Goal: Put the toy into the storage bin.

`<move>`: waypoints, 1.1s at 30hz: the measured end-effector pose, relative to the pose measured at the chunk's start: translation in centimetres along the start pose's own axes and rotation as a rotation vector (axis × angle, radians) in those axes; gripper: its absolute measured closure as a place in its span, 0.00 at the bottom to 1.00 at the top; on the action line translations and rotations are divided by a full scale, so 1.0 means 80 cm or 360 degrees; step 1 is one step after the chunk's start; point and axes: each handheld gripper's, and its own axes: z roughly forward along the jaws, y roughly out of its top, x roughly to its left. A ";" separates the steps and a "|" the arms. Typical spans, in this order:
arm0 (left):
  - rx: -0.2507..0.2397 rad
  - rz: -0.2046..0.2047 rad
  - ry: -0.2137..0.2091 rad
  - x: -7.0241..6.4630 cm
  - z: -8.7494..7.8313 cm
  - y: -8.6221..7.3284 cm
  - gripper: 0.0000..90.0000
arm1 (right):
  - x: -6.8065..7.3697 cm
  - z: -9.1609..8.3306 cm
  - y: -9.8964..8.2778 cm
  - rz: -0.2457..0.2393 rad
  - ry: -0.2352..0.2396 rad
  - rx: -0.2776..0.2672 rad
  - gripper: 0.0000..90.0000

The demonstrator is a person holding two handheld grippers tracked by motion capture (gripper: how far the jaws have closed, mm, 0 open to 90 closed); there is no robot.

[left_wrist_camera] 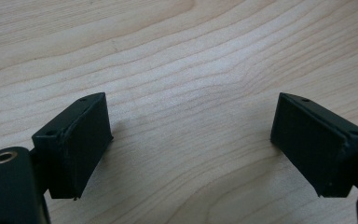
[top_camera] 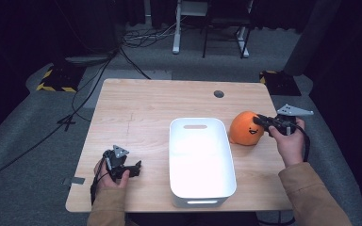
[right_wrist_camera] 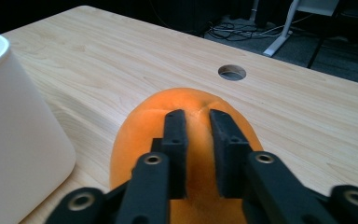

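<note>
Right gripper (right_wrist_camera: 196, 121) we see pinched on round orange plush toy (top_camera: 247, 128) beside white plastic bin (top_camera: 201, 188) | left gripper (left_wrist_camera: 191, 140) gaping wide, empty, over wooden table (left_wrist_camera: 177, 56)

Your sleeves are tan. Each gripper (top_camera: 134, 168) (top_camera: 259, 119) is black, topped by a grey three-cornered plate, with screw holes along its jaws and a black cable behind.

A white rectangular bin (top_camera: 201, 160) stands on the light wooden tabletop (top_camera: 141, 108), near its front edge. A round cable hole (top_camera: 219, 93) sits toward the far edge. On the grey floor beyond, black cables (top_camera: 136, 40) trail past white desk legs (top_camera: 177, 28).
</note>
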 end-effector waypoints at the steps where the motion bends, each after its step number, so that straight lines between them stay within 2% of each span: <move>1: 0.0001 -0.0002 -0.0004 0.000 0.000 0.000 0.14 | 0.002 -0.002 0.001 -0.0008 0.0008 0.0003 0.90; 5: 0.0000 0.0000 0.0000 0.000 0.000 0.000 0.14 | 0.007 -0.008 0.003 -0.0047 0.0013 -0.0017 0.91; 10: 0.0000 -0.0002 -0.0002 0.000 0.000 0.000 0.14 | 0.014 -0.022 0.007 -0.0036 0.0069 -0.0038 0.91; 21: 0.0000 -0.0001 -0.0001 0.000 0.000 0.000 0.14 | 0.027 -0.058 0.027 -0.0080 0.0107 -0.0097 0.91; 33: 0.0000 0.0000 0.0000 0.000 0.000 0.000 0.14 | 0.048 -0.094 0.049 -0.0126 0.0182 -0.0171 0.91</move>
